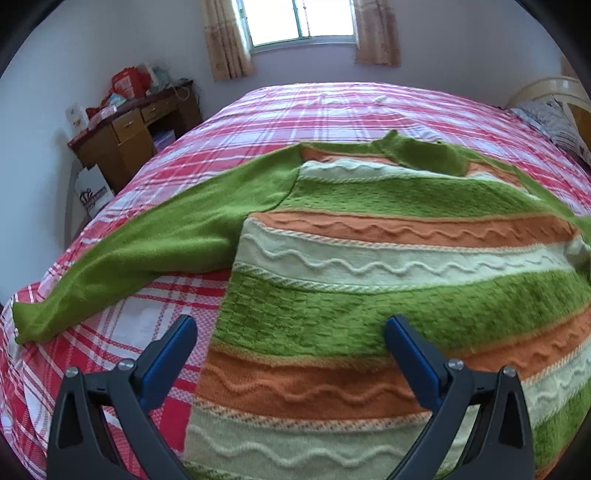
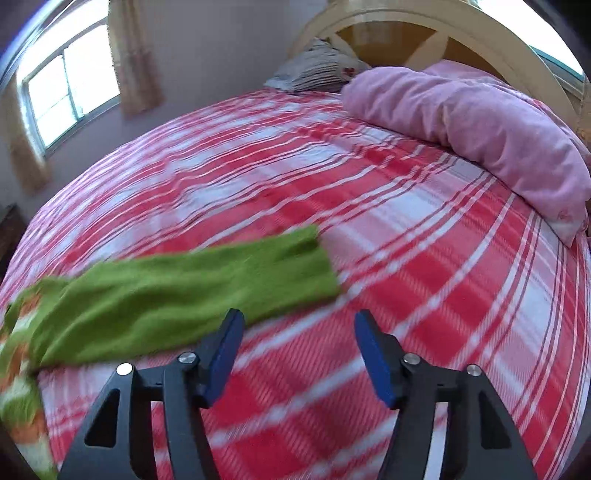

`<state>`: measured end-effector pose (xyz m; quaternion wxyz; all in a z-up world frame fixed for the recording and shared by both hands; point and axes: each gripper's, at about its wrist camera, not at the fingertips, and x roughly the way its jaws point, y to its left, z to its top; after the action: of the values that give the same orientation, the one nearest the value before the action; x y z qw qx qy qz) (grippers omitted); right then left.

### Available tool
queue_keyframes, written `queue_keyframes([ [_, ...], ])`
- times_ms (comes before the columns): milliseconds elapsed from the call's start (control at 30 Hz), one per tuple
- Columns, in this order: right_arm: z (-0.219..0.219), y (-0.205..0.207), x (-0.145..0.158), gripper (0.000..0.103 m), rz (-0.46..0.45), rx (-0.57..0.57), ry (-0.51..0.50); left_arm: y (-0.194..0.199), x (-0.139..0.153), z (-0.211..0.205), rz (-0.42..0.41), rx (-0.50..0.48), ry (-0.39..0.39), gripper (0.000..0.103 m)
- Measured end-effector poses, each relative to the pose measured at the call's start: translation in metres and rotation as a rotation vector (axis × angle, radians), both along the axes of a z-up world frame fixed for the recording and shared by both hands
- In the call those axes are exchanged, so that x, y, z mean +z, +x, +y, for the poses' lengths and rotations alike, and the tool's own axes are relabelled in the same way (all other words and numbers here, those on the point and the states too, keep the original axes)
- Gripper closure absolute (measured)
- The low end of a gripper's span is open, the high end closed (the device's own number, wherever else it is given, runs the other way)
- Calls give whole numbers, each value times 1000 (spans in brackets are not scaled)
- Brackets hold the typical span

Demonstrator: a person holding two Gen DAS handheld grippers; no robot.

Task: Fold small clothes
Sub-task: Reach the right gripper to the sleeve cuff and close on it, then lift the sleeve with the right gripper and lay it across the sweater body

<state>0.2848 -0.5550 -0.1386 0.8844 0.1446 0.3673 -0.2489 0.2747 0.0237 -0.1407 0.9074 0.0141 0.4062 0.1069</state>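
Note:
A knitted sweater (image 1: 369, 258) with green, orange and cream stripes lies flat on the red plaid bed (image 1: 332, 107). One plain green sleeve (image 1: 147, 243) stretches out to the left. My left gripper (image 1: 291, 328) is open, hovering over the sweater's left edge with nothing between its blue pads. In the right wrist view the other green sleeve (image 2: 192, 284) lies spread on the bed (image 2: 424, 258), its cuff pointing right. My right gripper (image 2: 299, 325) is open just beside that sleeve, its left fingertip near the sleeve's lower edge and only bedsheet between the pads. This view is blurred.
A rolled pink quilt (image 2: 480, 118) and a pillow (image 2: 317, 70) lie by the headboard (image 2: 461, 33). A cluttered wooden desk (image 1: 133, 125) stands by the wall left of the bed, with a paper bag (image 1: 92, 192) below it. A curtained window (image 1: 299, 22) is beyond.

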Motion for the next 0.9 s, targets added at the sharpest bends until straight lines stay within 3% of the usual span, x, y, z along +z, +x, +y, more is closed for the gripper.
queue_keyframes([
  [233, -17, 35, -14, 44, 75, -9, -6, 4, -5, 0, 14, 8, -6, 0],
  [300, -13, 41, -14, 55, 77, 15, -18, 4, -6, 0, 9, 7, -7, 0],
  [367, -12, 43, -12, 81, 68, 49, -3, 5, -6, 1, 9, 7, -11, 0],
  [433, -9, 45, -12, 90, 65, 93, 19, 4, -6, 1, 8, 7, -11, 0],
  [600, -5, 40, 4, 93, 18, 129, 51, 3, -6, 1, 5, 1, -14, 0],
  [767, 10, 34, 49, 93, -65, 165, 24, 4, -8, 2, 7, 3, -19, 0],
  [900, 24, 34, 84, 93, -116, 194, -7, 3, -9, 7, 8, -9, -68, 0],
])
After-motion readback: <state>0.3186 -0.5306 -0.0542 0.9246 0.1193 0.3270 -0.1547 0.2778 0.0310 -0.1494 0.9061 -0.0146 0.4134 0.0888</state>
